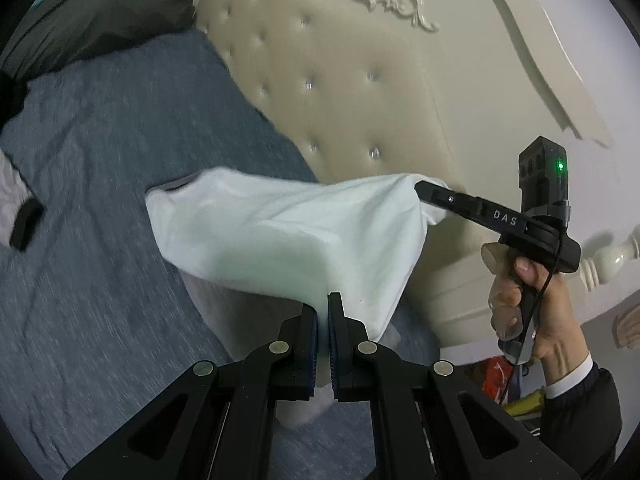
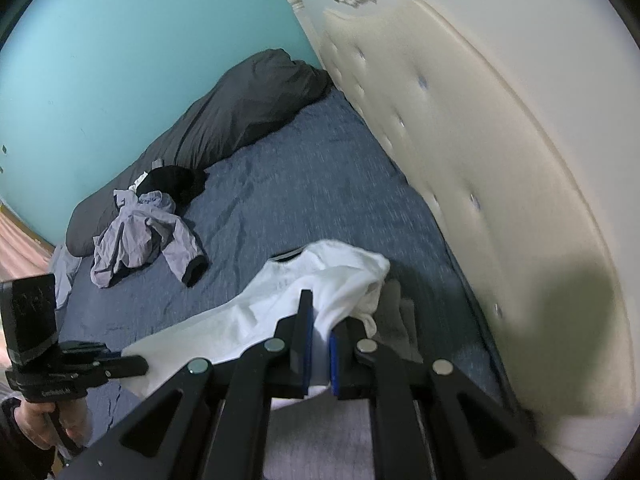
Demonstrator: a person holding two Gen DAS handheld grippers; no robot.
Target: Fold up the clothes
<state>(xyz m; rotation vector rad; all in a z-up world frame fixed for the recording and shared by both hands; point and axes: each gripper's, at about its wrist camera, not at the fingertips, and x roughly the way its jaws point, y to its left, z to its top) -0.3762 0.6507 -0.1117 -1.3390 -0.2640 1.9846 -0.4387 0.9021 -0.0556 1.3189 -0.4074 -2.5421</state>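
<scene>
White soft cotton garment (image 1: 280, 232) hangs lifted over the blue-sheeted bed (image 1: 100, 152) by the headboard. Left hand-held gripper (image 1: 323, 320) and right hand-held gripper (image 2: 320, 332) each pinch an edge, nearly closed. Light, limp, sags between holds; grip hems or corners.

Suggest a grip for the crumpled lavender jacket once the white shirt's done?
Probably a shoulder beside the collar, from above. The lavender jacket lies bunched on the blue bedsheet, one dark-cuffed sleeve splayed out; lifting near the collar should let it hang open.
</scene>
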